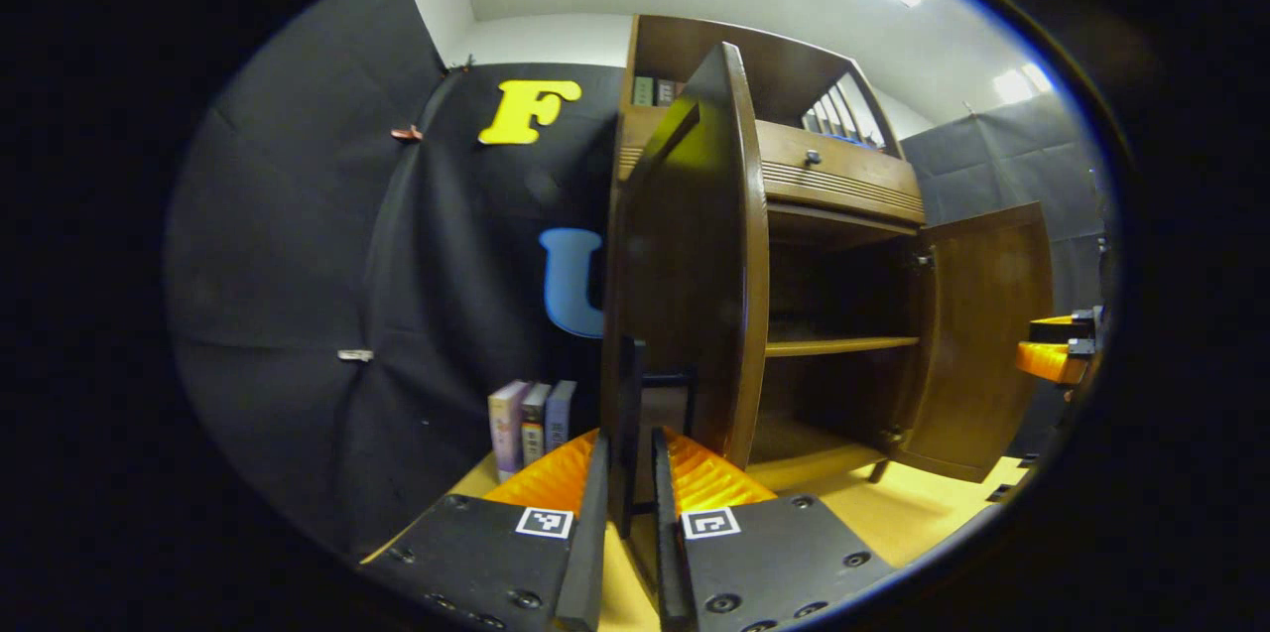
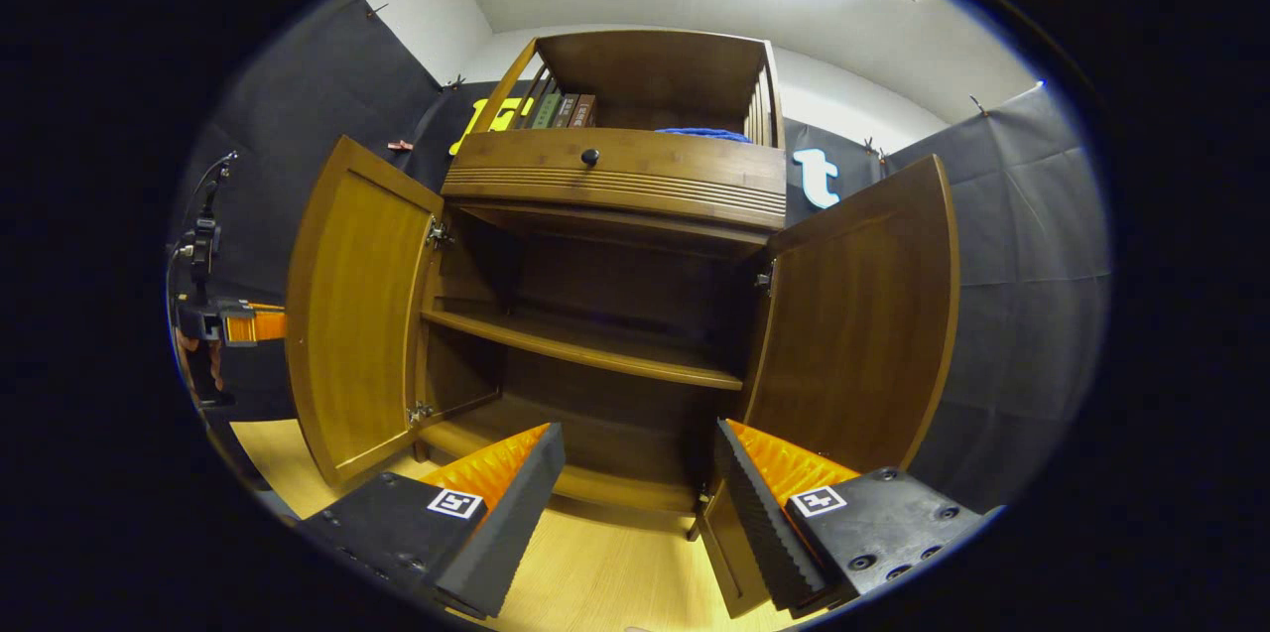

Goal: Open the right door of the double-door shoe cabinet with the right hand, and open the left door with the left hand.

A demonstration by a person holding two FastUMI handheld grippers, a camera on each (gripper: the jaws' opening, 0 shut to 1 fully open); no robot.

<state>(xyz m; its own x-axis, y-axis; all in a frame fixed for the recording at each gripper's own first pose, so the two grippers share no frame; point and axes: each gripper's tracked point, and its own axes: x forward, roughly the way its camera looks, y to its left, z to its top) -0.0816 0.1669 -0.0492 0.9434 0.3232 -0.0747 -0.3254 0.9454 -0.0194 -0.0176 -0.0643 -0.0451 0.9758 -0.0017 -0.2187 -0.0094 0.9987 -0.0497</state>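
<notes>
Both doors of the shoe cabinet stand swung wide. The left door rises edge-on right ahead of the left gripper — fingers nearly together, pinching a thin dark handle on it. The right gripper gapes empty, right door just beside. Smooth brown wood, slatted top.

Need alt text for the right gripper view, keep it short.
A wooden shoe cabinet stands with both doors swung open, left door and right door, showing bare shelves inside. The right claw hangs open before it, above a pale wood floor.
</notes>
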